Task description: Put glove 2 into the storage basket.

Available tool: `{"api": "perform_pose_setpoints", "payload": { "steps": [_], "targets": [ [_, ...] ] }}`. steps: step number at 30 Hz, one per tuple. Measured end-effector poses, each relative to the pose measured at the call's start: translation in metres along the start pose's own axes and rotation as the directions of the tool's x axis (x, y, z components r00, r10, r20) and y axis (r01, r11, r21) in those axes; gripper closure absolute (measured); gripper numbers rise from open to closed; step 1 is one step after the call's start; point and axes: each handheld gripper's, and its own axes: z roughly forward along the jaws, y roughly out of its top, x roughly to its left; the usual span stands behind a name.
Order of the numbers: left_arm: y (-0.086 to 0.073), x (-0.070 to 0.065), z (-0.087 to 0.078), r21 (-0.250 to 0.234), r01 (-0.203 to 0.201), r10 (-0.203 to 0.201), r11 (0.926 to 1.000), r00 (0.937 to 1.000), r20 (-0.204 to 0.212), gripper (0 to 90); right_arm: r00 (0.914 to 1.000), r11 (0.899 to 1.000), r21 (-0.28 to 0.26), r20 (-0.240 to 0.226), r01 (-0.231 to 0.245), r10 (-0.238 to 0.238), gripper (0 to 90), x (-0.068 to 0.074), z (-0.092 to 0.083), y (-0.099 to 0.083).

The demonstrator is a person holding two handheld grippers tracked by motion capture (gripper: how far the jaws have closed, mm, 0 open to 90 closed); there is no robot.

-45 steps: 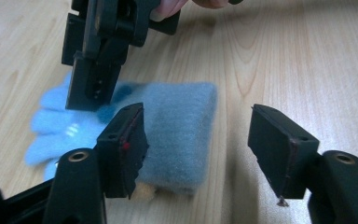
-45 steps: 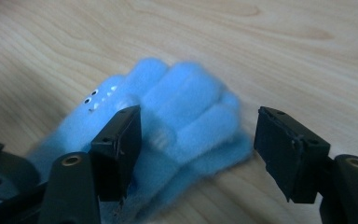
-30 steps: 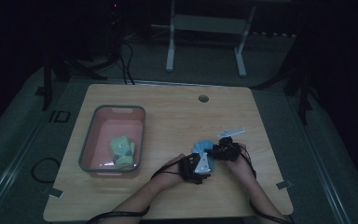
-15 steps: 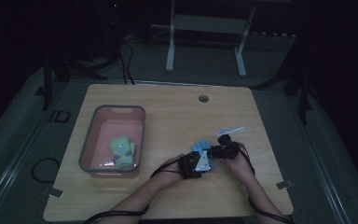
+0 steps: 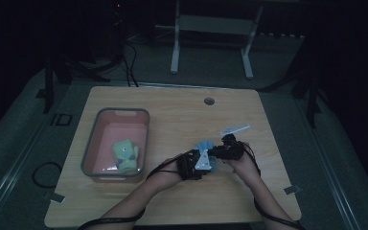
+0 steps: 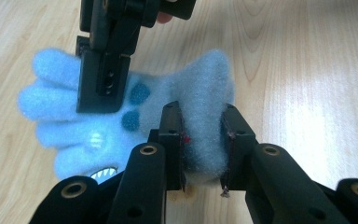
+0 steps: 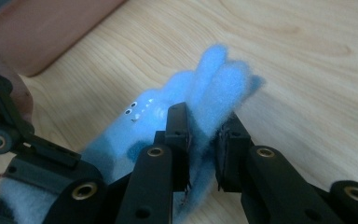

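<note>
A light blue fuzzy sock [image 6: 121, 116] with dark blue dots and a toothy face hangs just above the wooden table [image 5: 172, 120], held between both grippers. My left gripper [image 6: 203, 140] is shut on its wide end. My right gripper [image 7: 203, 140] is shut on the toe end, and its jaws have just been closing there. In the high view the left gripper [image 5: 197, 165] and the right gripper [image 5: 223, 151] sit close together right of the table's middle, with the sock [image 5: 204, 145] between them. The right gripper [image 6: 105, 79] reaches down over the sock's toes in the left gripper view.
A pink tray with a grey rim [image 5: 88, 158] stands at the table's left and holds a green sock [image 5: 126, 155]. A round hole [image 5: 209, 101] sits near the far edge. The tray's corner [image 7: 51, 28] lies beyond the sock in the right gripper view.
Both hands have risen a little, lifting the blue sock off the table between the two grippers. The tray and the green sock have not moved.
</note>
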Motion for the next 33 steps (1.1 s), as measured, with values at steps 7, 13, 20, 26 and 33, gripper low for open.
{"api": "perform_pose_setpoints", "payload": {
  "steps": [7, 13, 20, 26, 33],
  "targets": [
    [-0.001, 0.006, -0.021, 0.007, -0.003, 0.003, 1.0000, 0.9999, -0.012, 74.8, 0.9996, 0.999, -0.032, -0.023, 0.014, -0.014, 77.9, 0.012, -0.006, 0.016],
    [-0.001, 0.010, -0.036, 0.011, -0.001, 0.001, 0.9999, 0.9997, -0.024, 74.9, 0.9989, 0.999, -0.043, -0.036, 0.029, -0.031, 77.9, 0.021, -0.006, 0.030],
    [-0.003, 0.014, -0.056, 0.023, 0.001, 0.000, 0.9997, 0.9992, -0.040, 74.9, 0.9972, 0.997, -0.055, -0.052, 0.051, -0.053, 77.9, 0.032, -0.006, 0.045],
    [-0.005, 0.017, -0.071, 0.031, -0.004, 0.006, 0.9995, 0.9982, -0.059, 74.9, 0.9959, 0.996, -0.069, -0.061, 0.063, -0.067, 77.9, 0.040, -0.004, 0.055],
    [-0.010, 0.021, -0.088, 0.052, -0.006, 0.010, 0.9986, 0.9965, -0.083, 74.9, 0.9932, 0.994, -0.070, -0.069, 0.089, -0.094, 78.0, 0.055, 0.003, 0.074]
  ]
}}
